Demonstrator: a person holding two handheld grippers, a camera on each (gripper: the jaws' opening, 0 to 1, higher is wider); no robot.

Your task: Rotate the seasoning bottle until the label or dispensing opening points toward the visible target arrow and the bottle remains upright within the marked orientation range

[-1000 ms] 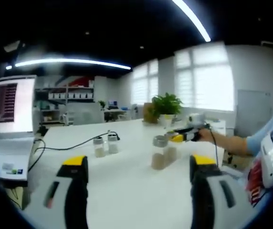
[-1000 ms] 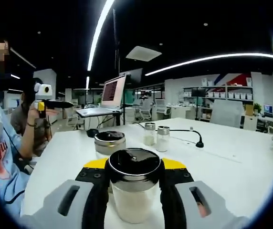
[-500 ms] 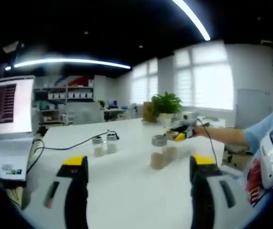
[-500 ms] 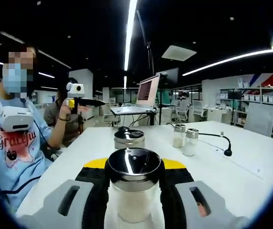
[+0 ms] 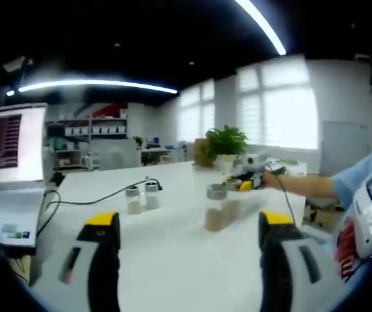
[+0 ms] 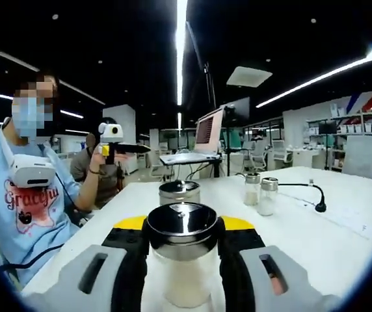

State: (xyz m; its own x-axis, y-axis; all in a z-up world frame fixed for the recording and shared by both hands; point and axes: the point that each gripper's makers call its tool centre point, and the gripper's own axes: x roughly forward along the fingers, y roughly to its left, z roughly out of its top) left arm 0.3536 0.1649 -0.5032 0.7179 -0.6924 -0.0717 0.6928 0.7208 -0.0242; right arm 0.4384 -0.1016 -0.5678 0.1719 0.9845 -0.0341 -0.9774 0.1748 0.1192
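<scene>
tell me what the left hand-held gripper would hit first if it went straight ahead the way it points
Probably nothing soon: the open left hand-held gripper points over bare white table. The brown-filled seasoning bottle stands slightly right of centre and might fall in its path, though depth is unclear.

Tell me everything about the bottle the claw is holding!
The seasoning bottle is clear glass with a shiny, dark metal lid and pale white powder inside. It stands upright, squeezed between the two jaws of the right claw, over the white table. No label shows on it. Another lidded bottle stands just behind it.
</scene>
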